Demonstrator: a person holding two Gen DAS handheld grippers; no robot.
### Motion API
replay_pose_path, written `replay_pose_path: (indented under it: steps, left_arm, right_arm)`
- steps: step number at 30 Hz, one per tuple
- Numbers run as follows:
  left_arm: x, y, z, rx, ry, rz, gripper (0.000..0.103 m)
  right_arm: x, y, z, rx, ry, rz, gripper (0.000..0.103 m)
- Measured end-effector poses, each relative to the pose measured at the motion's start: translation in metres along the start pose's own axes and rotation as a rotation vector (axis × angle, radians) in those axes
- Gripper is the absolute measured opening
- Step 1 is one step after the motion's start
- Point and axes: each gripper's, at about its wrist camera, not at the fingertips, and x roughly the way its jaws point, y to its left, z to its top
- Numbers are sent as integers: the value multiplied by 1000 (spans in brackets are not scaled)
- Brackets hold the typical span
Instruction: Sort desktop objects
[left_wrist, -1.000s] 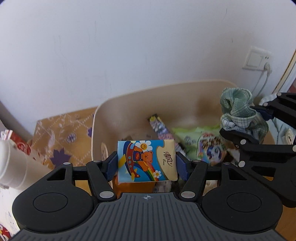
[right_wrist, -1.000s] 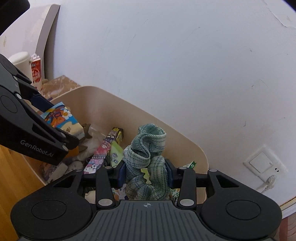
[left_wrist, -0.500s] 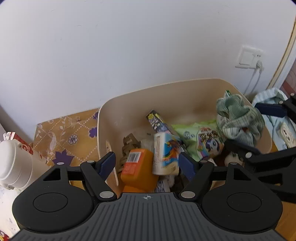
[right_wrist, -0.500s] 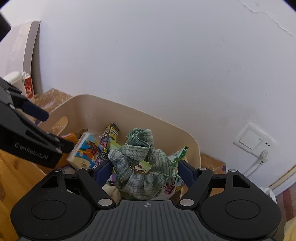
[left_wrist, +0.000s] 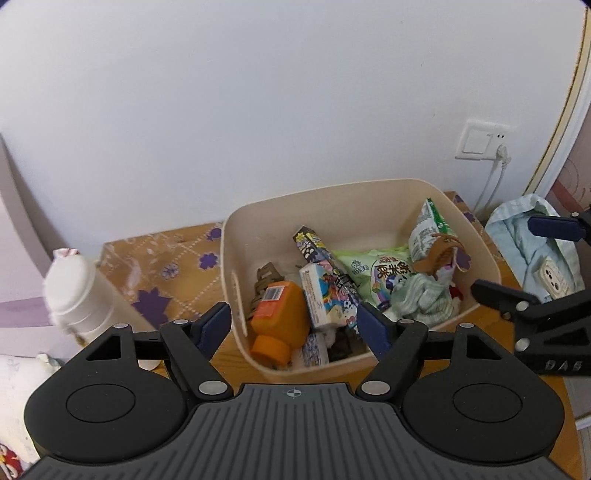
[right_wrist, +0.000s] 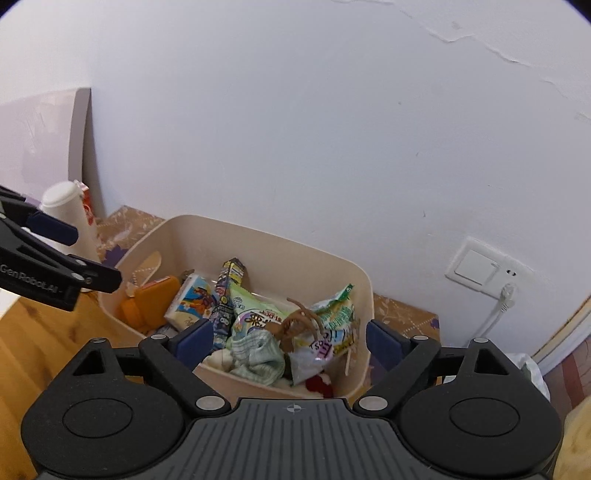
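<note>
A cream storage bin (left_wrist: 476, 254) sits on a wooden desk against a white wall. Both grippers hover above it, spread wide and empty — the left gripper (left_wrist: 293, 325) over a cartoon tissue pack (left_wrist: 319, 295) beside an orange bottle (left_wrist: 280, 317), the right gripper (right_wrist: 288, 339) over a crumpled green cloth (right_wrist: 258, 354) among snack packets. This looks like the gap between deposits; the next move likely means turning away to find another loose item.
</note>
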Motion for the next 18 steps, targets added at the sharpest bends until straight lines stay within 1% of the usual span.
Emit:
replay_pose_path:
  steps: [4, 6, 9, 11, 14, 18]
  left_arm:
    - [-33, -2, -14, -2, -22, 4, 76]
    - [-47, -7, -21, 11, -35, 14, 76]
    - [-55, -13, -26, 19, -41, 24, 76]
    - [-64, -13, -30, 6, -49, 26, 76]
    - [-68, -15, -32, -3, -51, 27, 76]
    - [-72, -13, -32, -3, -47, 30, 76]
  right_arm:
    - [-23, -4, -2, 6, -22, 6, 91]
    - [-26, -7, 2, 10, -29, -2, 91]
    - [-16, -12, 16, -4, -62, -8, 91]
    - [-15, -11, 19, -16, -69, -33, 91]
    - [-11, -14, 26, -2, -73, -34, 91]
    - [-20, -16, 33, 36, -81, -26, 91]
